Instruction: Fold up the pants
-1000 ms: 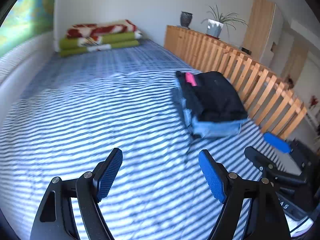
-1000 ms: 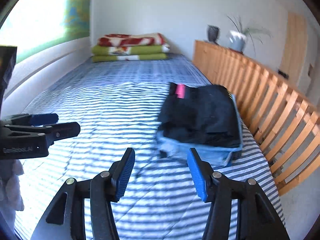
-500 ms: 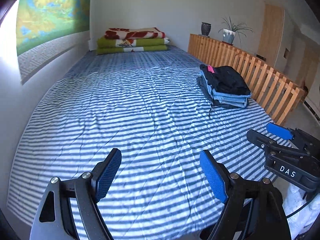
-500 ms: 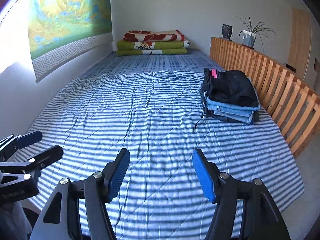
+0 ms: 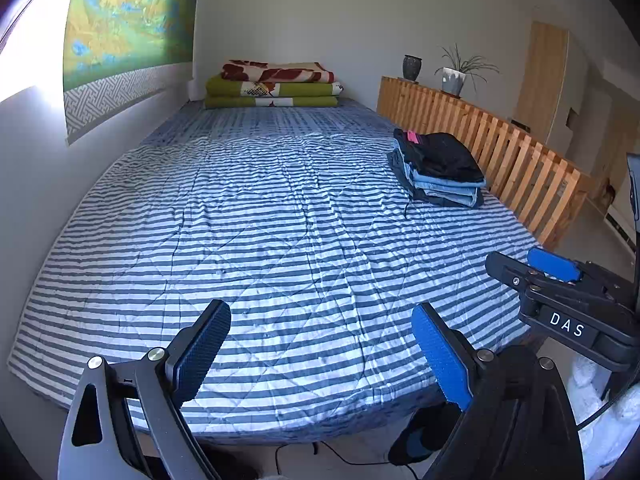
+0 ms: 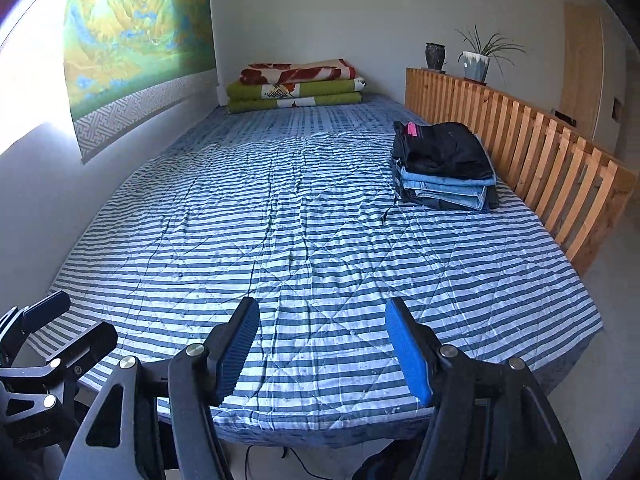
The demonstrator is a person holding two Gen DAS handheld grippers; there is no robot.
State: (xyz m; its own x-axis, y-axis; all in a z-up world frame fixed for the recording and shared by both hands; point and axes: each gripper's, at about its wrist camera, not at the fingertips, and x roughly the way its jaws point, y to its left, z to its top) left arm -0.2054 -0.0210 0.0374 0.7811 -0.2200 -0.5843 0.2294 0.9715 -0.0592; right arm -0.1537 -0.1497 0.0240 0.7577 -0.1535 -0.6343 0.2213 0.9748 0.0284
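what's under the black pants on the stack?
Under the black pants lie folded light blue jeans, with a darker garment at the bottom on the striped bedspread. How many pieces in total cannot be told; inner layers are covered.

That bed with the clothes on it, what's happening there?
A person holds a gripper in each hand over the near end of the striped bed. Both the left gripper and the right gripper are open and hold nothing; the left one's jaws have just been opening. A neat stack of folded pants, black on top of blue jeans, sits on the bed's far right side by the wooden rail. No unfolded pants show on the bed.
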